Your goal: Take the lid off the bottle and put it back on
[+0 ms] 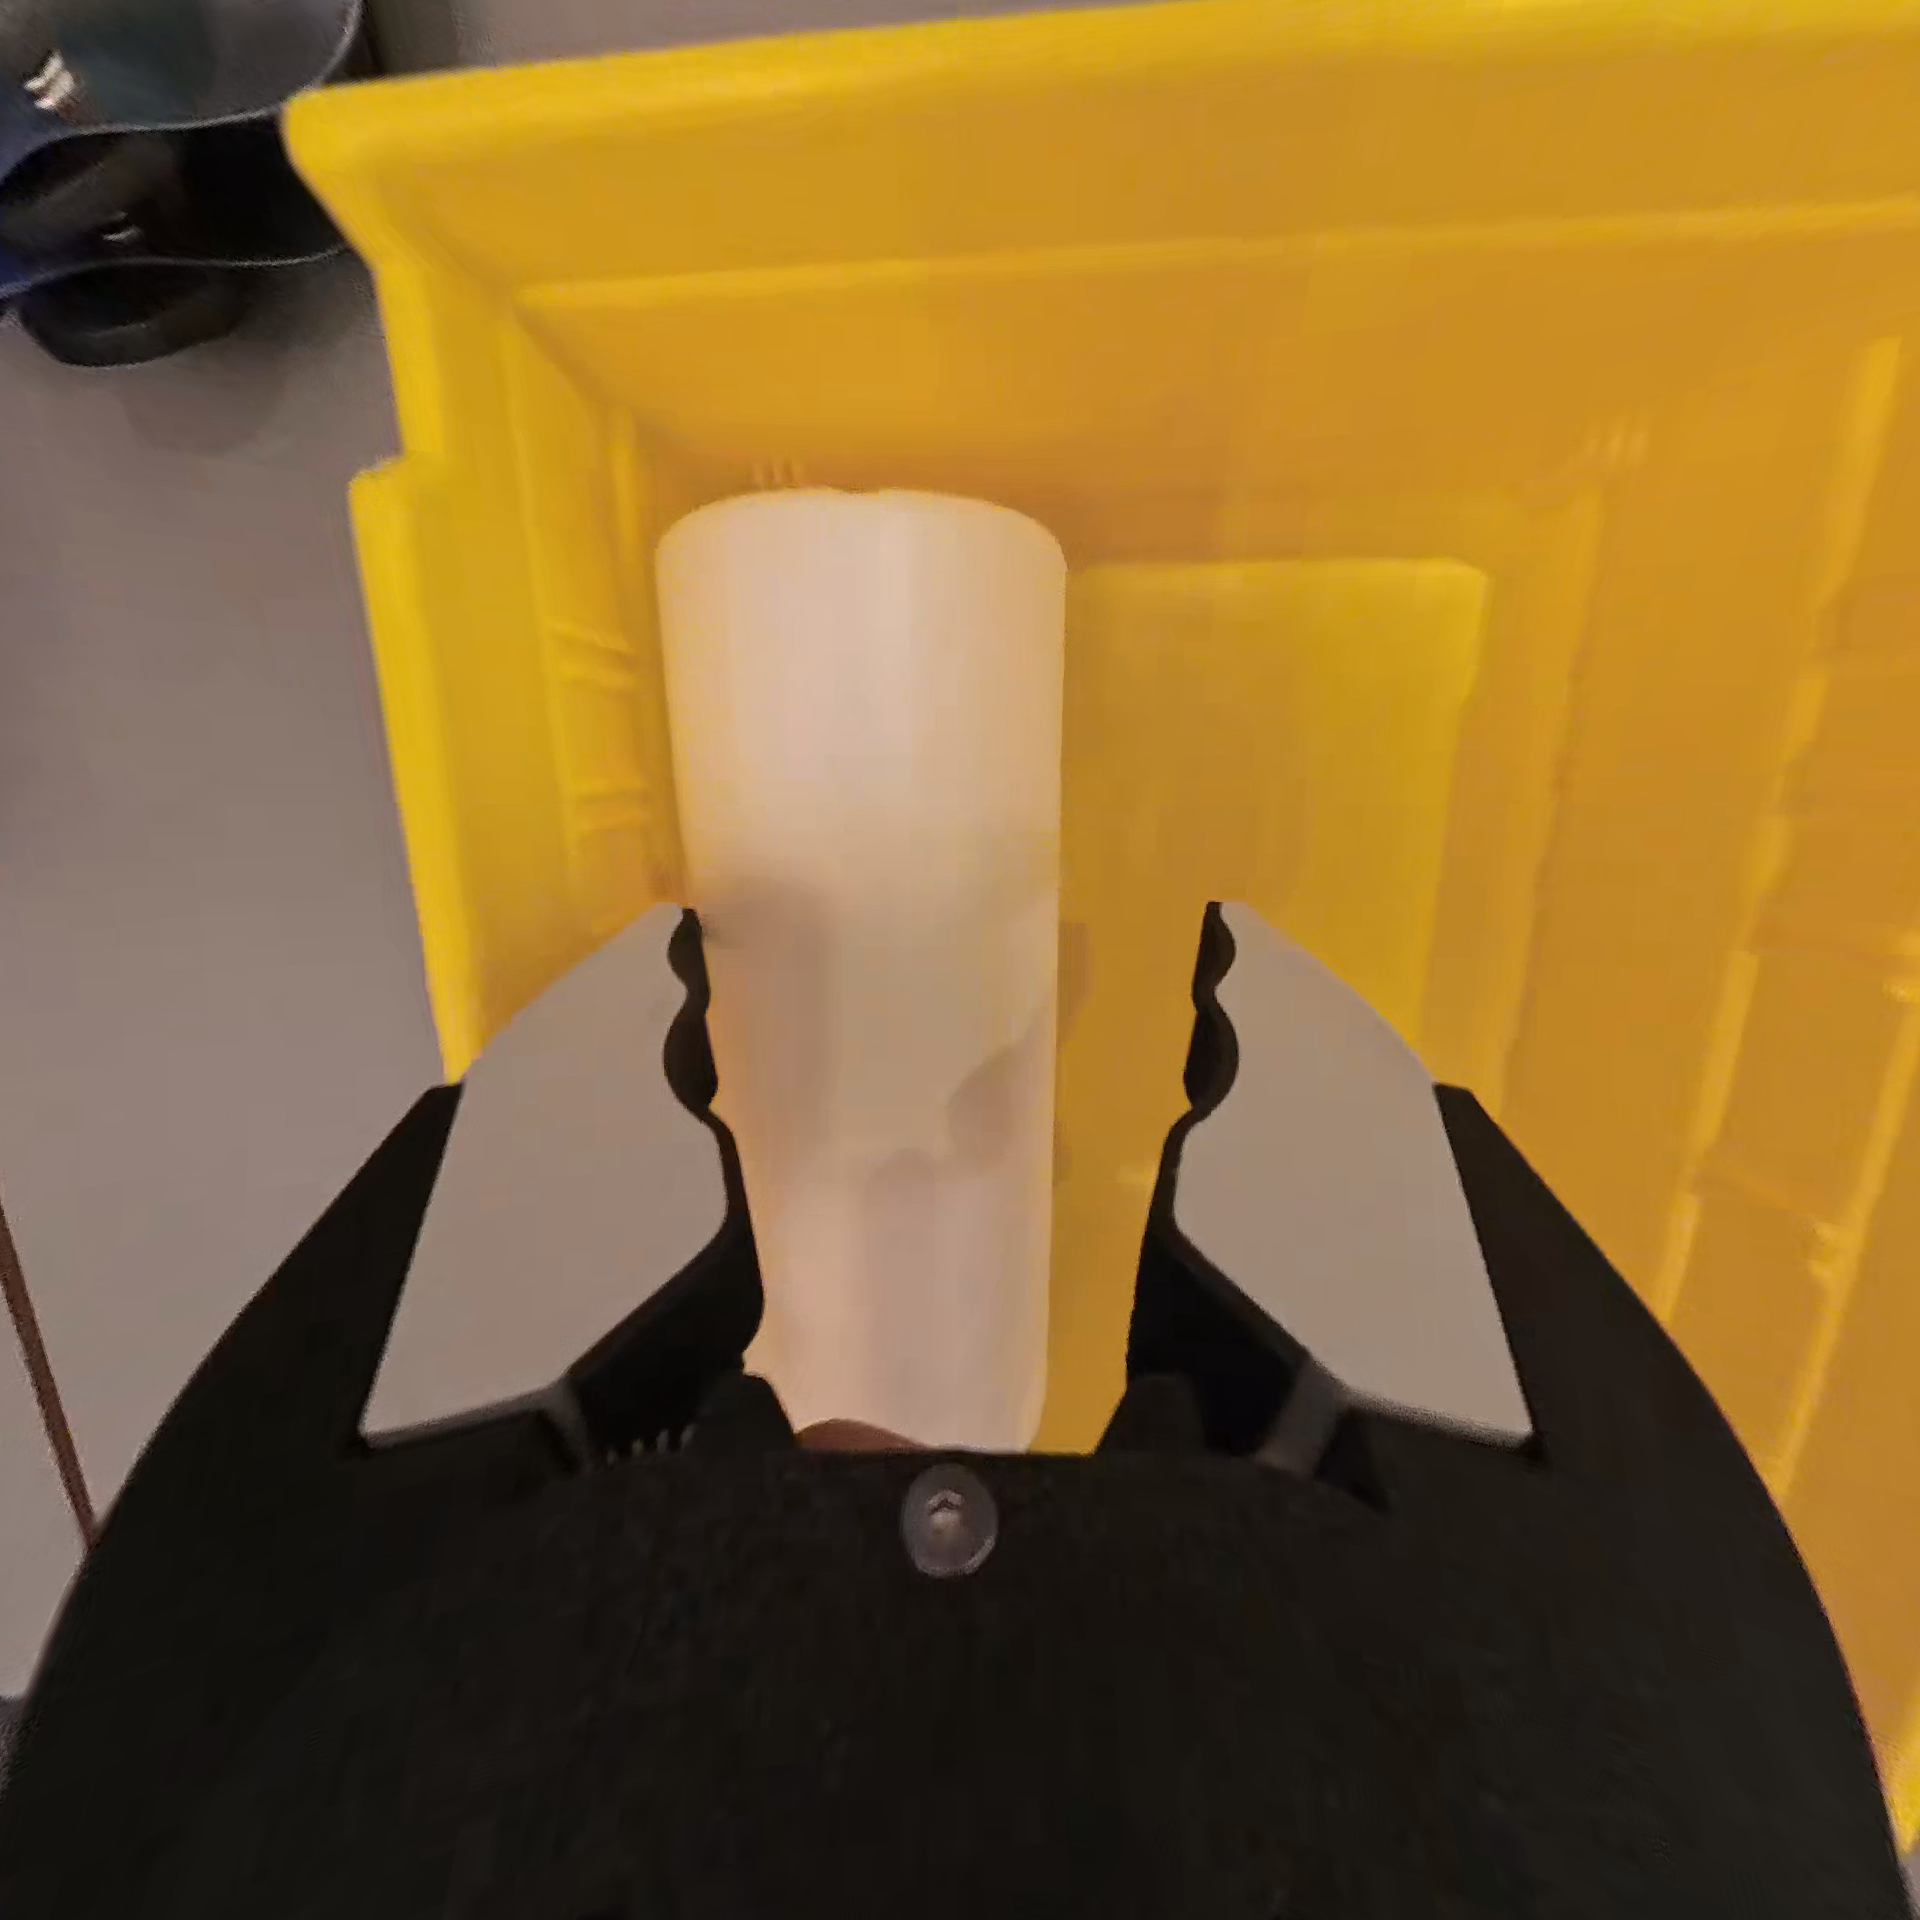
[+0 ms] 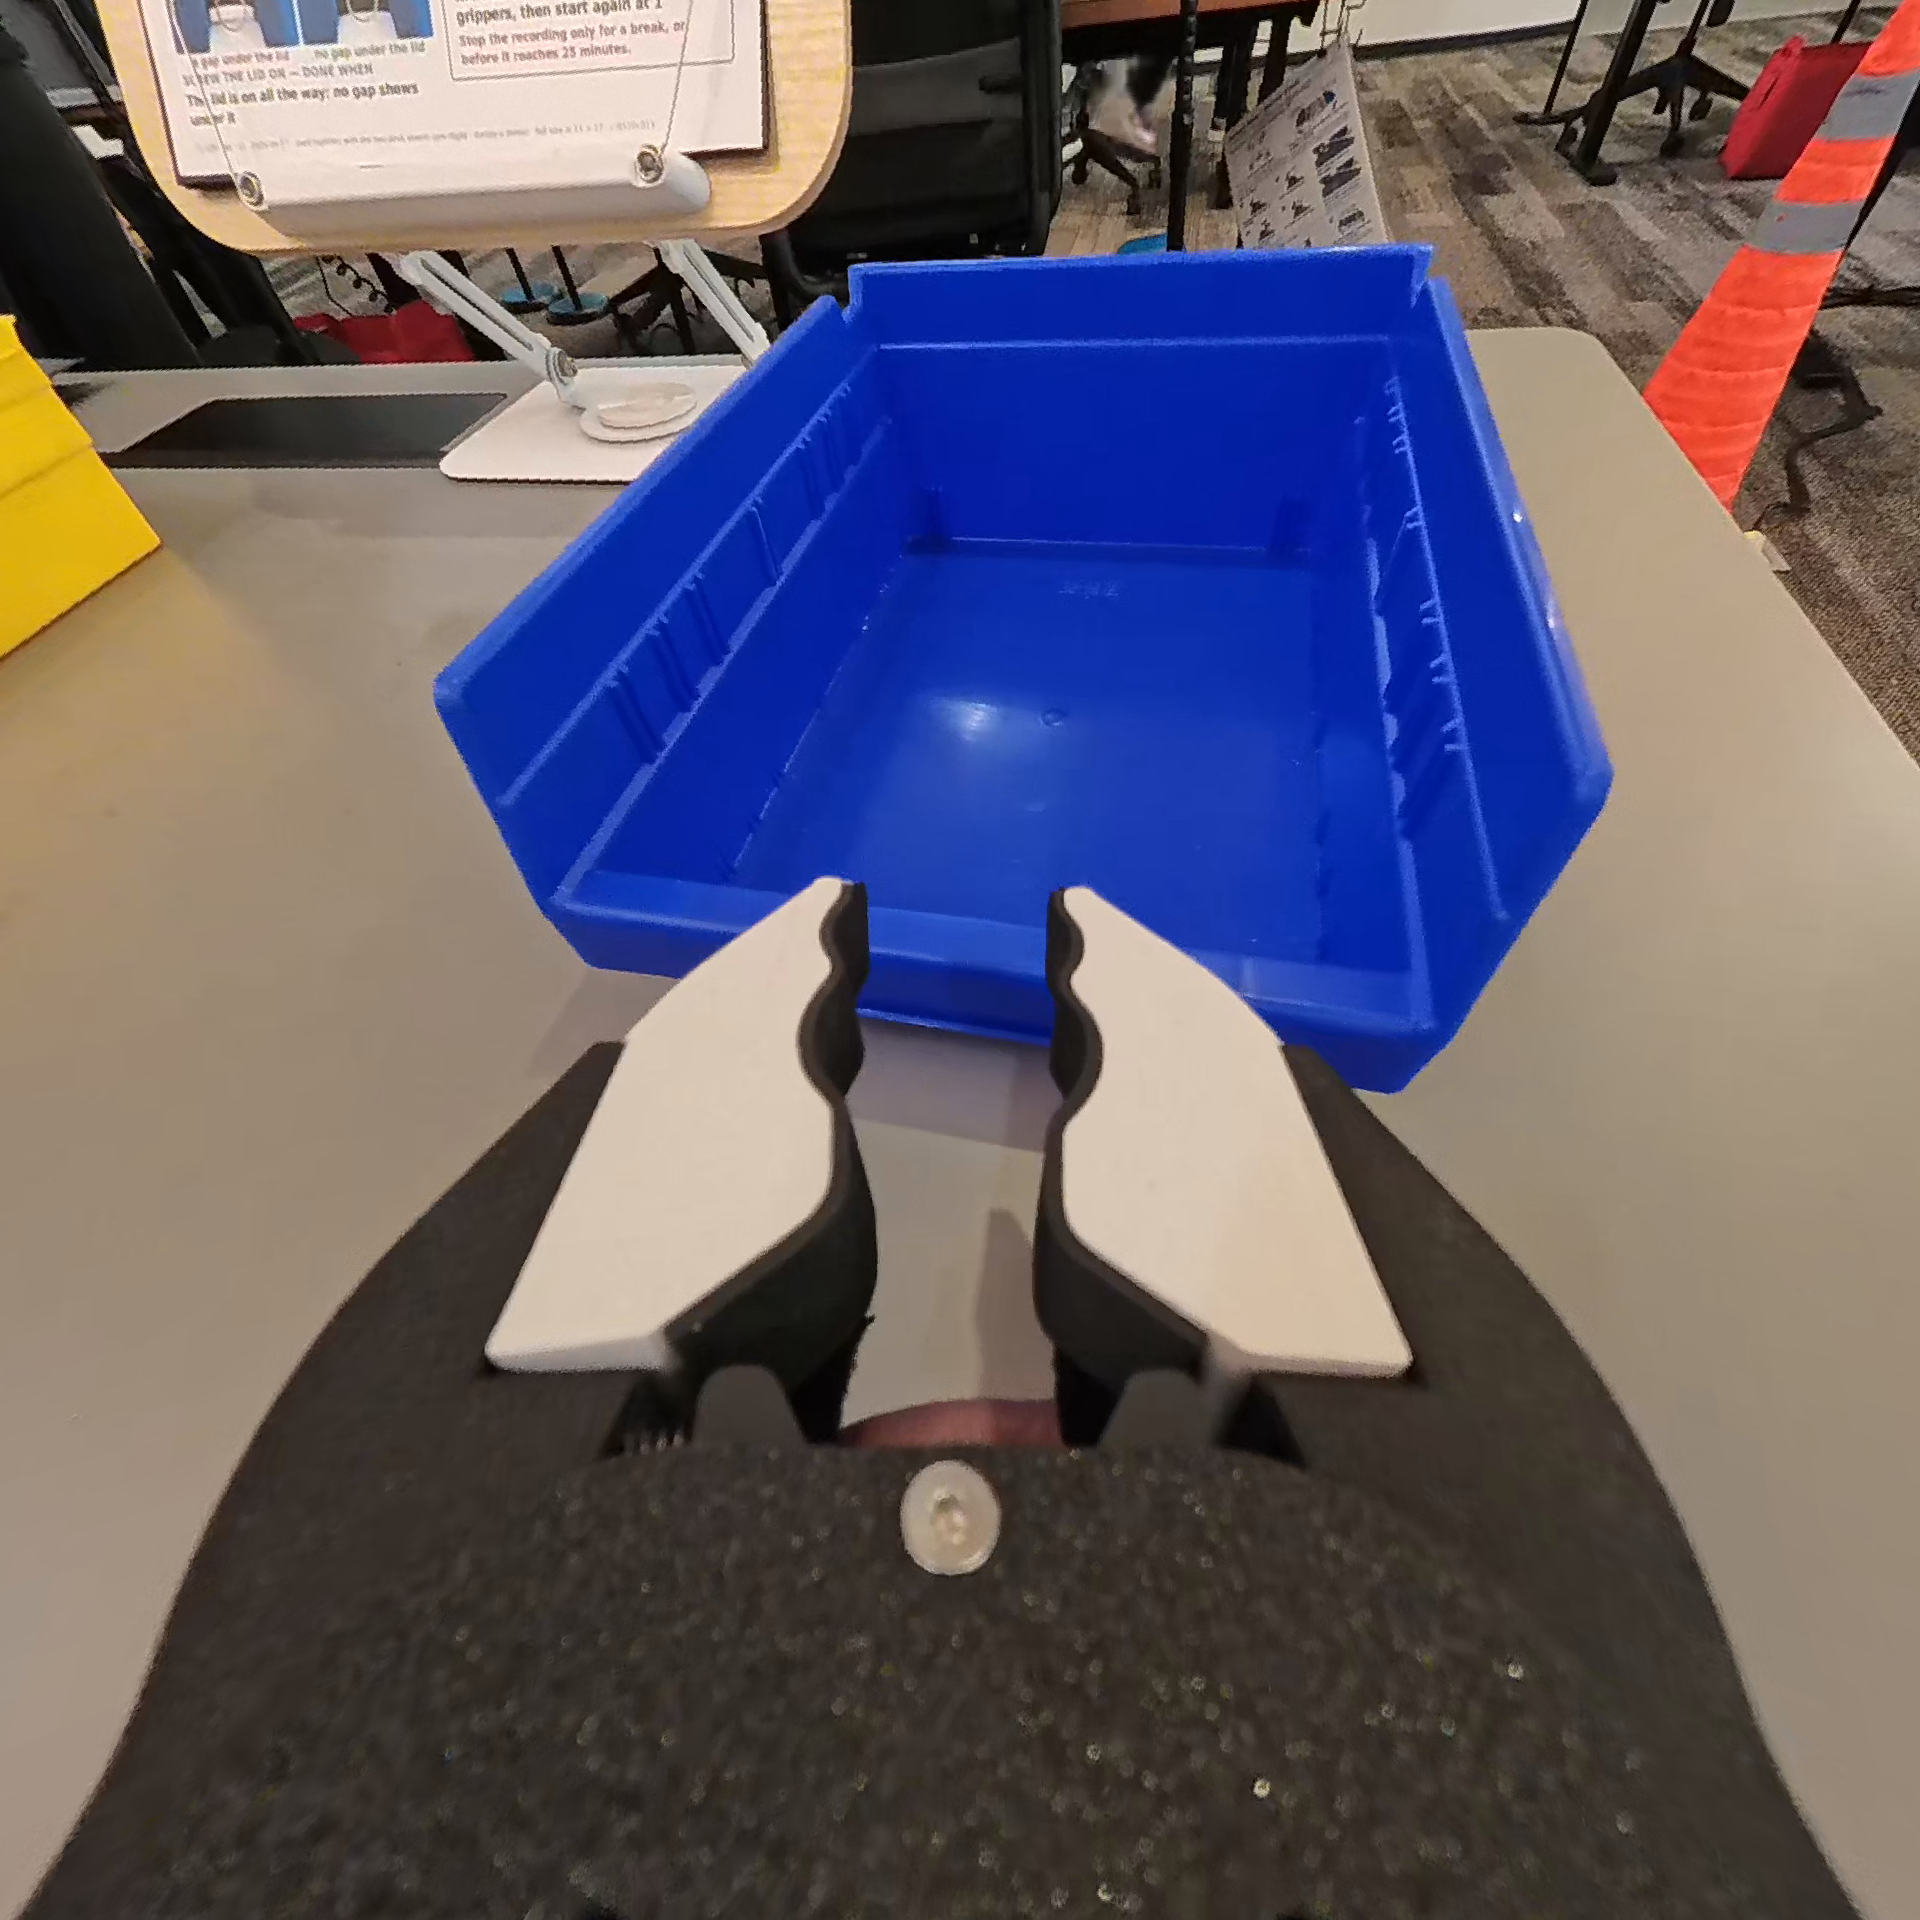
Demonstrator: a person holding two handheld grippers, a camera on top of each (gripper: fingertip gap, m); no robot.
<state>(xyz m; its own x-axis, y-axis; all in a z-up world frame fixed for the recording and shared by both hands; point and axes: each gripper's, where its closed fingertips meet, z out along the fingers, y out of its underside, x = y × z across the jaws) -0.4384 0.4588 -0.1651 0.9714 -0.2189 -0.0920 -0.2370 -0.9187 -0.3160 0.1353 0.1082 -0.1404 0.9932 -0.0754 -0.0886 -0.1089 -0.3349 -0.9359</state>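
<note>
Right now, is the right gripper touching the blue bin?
Apart. In the right wrist view, the right gripper hangs before the blue bin; grey table shows between.

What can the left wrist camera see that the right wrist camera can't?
Only the left wrist view shows the white bottle lying between the open left gripper, over the inside of the yellow bin. Only the right wrist view shows the blue bin, the open right gripper with nothing in it, and an orange cone. Both show the grey table and some yellow bin.

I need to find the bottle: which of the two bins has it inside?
The yellow bin, under the left gripper, holds the white bottle; the blue bin holds nothing.
</note>
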